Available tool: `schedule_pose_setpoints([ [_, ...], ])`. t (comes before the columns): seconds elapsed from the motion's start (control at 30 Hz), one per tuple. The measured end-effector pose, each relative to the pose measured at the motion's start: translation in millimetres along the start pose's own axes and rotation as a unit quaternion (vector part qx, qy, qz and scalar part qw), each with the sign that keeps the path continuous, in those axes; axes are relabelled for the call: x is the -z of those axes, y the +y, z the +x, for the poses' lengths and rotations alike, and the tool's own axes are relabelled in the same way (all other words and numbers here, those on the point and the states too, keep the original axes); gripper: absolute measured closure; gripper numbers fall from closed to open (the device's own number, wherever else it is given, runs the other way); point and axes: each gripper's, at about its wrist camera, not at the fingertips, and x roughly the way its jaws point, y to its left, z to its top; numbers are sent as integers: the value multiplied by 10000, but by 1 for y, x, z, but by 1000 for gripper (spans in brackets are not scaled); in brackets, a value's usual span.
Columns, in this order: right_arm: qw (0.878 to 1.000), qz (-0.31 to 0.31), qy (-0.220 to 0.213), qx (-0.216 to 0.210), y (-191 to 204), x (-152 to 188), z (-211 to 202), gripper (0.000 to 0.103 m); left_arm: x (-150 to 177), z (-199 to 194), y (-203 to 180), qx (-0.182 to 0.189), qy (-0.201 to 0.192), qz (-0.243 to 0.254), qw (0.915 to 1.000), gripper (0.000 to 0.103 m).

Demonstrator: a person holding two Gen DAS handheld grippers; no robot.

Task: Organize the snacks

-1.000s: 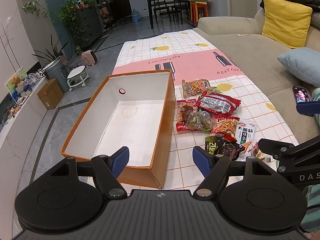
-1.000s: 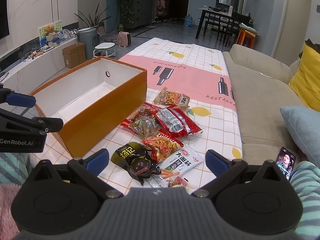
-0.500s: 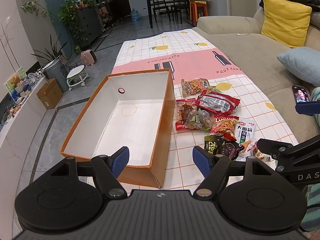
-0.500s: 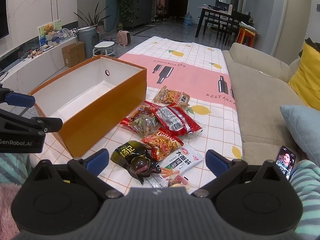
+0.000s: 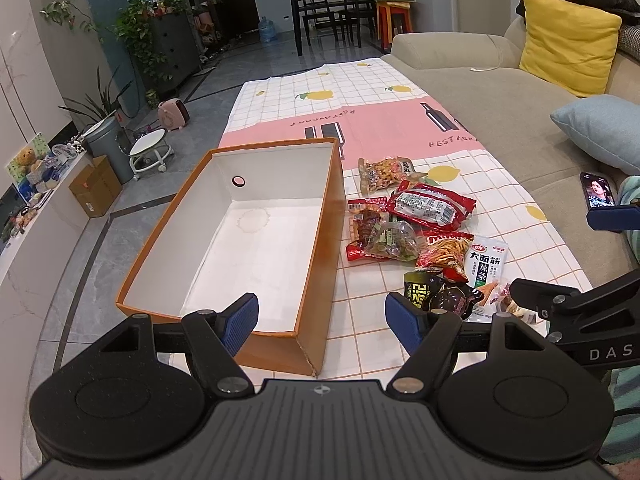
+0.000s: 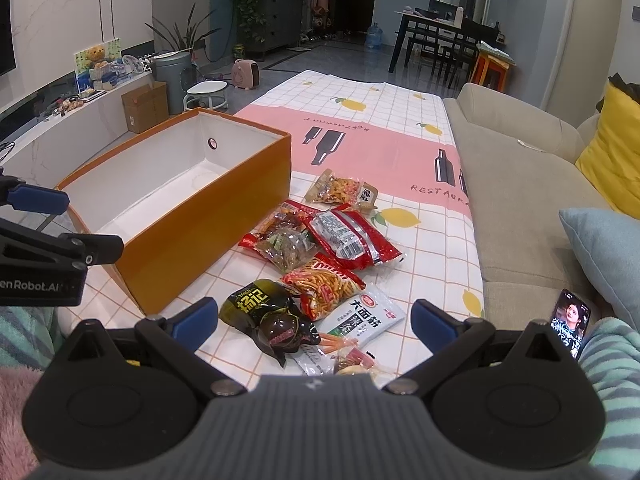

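While both grippers, left [image 5: 321,317] and right [image 6: 314,322], hover wide apart and empty, nothing sits in the orange cardboard box [image 6: 192,232], so grabbing the dark green snack packet [image 6: 256,306] looks first.

Open box [image 5: 320,216] is set on the tablecloth [image 5: 360,96]; snack packets [image 5: 416,236] are piled just right of it. Sofa [image 5: 500,120] is placed right of the table, phone [image 5: 599,195] on it.

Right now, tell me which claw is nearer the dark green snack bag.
Right. The right claw hangs open just above the dark green snack bag; the left claw sits over the orange box corner, beside it.
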Motion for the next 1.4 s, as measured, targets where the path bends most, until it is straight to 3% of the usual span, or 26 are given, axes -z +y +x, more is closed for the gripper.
schedule_pose_setpoints([
  [0.23, 9998, -154, -68, 60, -2, 0, 3, 4, -10, 4, -10, 376, 32, 114, 9992, 25],
  [0.37, 10000, -26, -45, 60, -13, 0, 9, 9, -19, 11, -15, 784, 85, 186, 9967, 46],
  [0.47, 9999, 66, 122, 66, -24, 0, 20, 15, -27, 20, -19, 1168, 206, 246, 9926, 52],
  [0.6, 9989, 245, 393, -31, -37, 3, 39, 20, -33, 38, -35, 1525, 451, 515, 9859, 50],
  [0.67, 9974, 374, 606, -135, -44, 5, 51, 24, -33, 49, -43, 1633, 569, 638, 9829, 40],
  [0.97, 9847, 861, 1484, -307, -67, 26, 104, 23, -34, 107, -60, 1776, 1141, 737, 9747, 18],
  [1.4, 9755, 822, 2006, -361, -70, 39, 147, 19, -22, 169, -69, 1883, 1781, 496, 9645, 16],
])
